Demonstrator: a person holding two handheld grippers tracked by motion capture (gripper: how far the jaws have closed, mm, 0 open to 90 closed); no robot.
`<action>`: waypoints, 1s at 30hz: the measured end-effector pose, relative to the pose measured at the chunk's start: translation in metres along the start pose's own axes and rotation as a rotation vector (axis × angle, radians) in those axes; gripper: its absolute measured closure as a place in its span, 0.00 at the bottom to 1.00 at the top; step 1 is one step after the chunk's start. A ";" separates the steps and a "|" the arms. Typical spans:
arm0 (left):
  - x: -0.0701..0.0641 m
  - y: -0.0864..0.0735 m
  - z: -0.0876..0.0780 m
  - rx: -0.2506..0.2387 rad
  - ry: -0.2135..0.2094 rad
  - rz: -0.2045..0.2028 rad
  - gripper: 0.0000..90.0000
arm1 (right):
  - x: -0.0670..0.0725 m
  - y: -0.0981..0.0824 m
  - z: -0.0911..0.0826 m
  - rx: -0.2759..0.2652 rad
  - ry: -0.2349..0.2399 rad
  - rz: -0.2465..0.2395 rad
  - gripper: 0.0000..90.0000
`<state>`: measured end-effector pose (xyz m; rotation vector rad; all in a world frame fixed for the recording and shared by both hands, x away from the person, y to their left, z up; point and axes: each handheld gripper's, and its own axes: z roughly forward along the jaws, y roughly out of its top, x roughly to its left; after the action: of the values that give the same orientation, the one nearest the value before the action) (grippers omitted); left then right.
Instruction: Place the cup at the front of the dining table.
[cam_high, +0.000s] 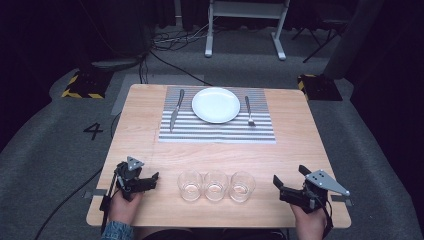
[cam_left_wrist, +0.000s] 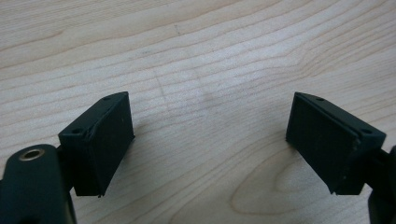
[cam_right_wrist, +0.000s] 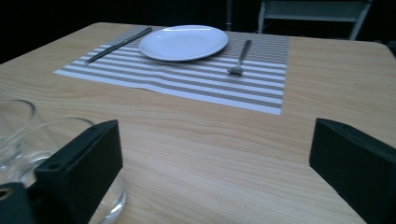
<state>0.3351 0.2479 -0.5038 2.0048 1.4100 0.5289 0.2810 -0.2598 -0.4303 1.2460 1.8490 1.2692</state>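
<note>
Near the tabletop's front left corner the left gripper (cam_high: 154, 178) rests with its jaws spread wide and nothing between them; the left gripper view shows bare wood grain beneath its pads (cam_left_wrist: 109, 140). Along the front edge stand three clear glasses in a row, touching or nearly so: the left glass (cam_high: 190, 185), the middle glass (cam_high: 215, 185) and the right glass (cam_high: 242, 186). Near the front right corner the right gripper (cam_high: 291, 180) is fully open and empty, just beside the right glass. The right gripper view brings a glass (cam_right_wrist: 46, 154) close against its left jaw and, farther off, the striped placemat (cam_right_wrist: 187, 79) with knife (cam_right_wrist: 119, 44), white plate (cam_right_wrist: 183, 42) and fork (cam_right_wrist: 239, 58) — at the tabletop's far edge. On the grey floor left of the table, the high view shows a painted "4" (cam_high: 93, 131).
</note>
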 end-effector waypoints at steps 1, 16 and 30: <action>0.000 0.000 0.000 0.001 -0.004 -0.002 0.17 | 0.004 0.001 0.002 -0.012 0.049 0.008 0.00; 0.000 0.000 0.000 0.000 -0.001 0.000 0.17 | 0.037 0.004 0.011 0.004 0.271 -0.111 0.00; 0.000 0.000 0.000 0.001 -0.004 -0.002 0.17 | 0.066 -0.003 0.033 0.050 0.410 -0.173 0.00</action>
<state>0.3351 0.2478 -0.5040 2.0036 1.4101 0.5236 0.2804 -0.1867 -0.4422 0.8700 2.2307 1.4679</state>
